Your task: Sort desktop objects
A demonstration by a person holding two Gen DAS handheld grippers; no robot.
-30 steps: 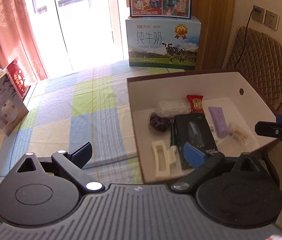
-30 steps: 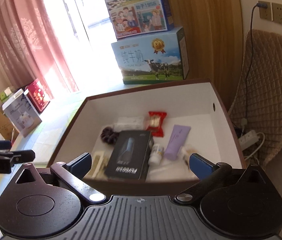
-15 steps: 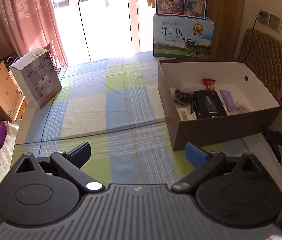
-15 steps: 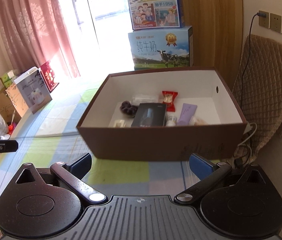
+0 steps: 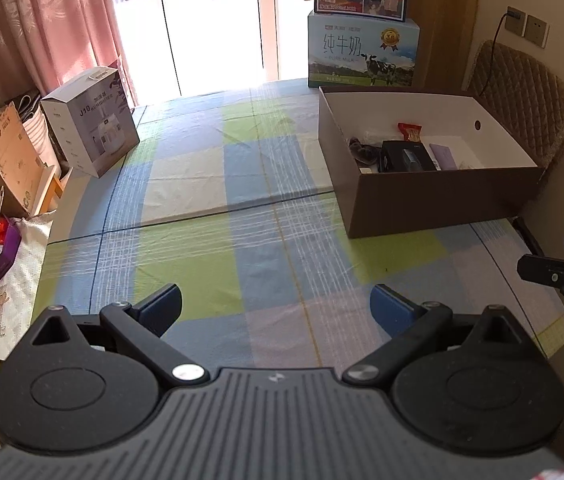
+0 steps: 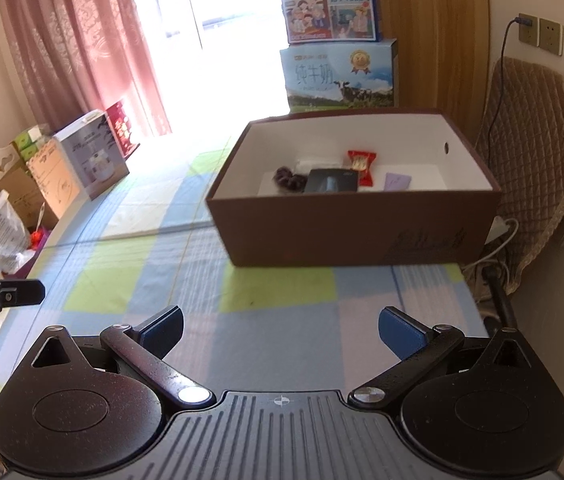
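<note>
Nearest us, the left tongs and right tongs gape wide over the checked desk, gripping nothing. At one o'clock we see the brown box holding a black case, red snack packet, dark scrunchie and purple tube.

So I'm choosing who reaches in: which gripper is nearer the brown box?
Right gripper, facing the brown box head-on. Left gripper sits off to its left.
</note>
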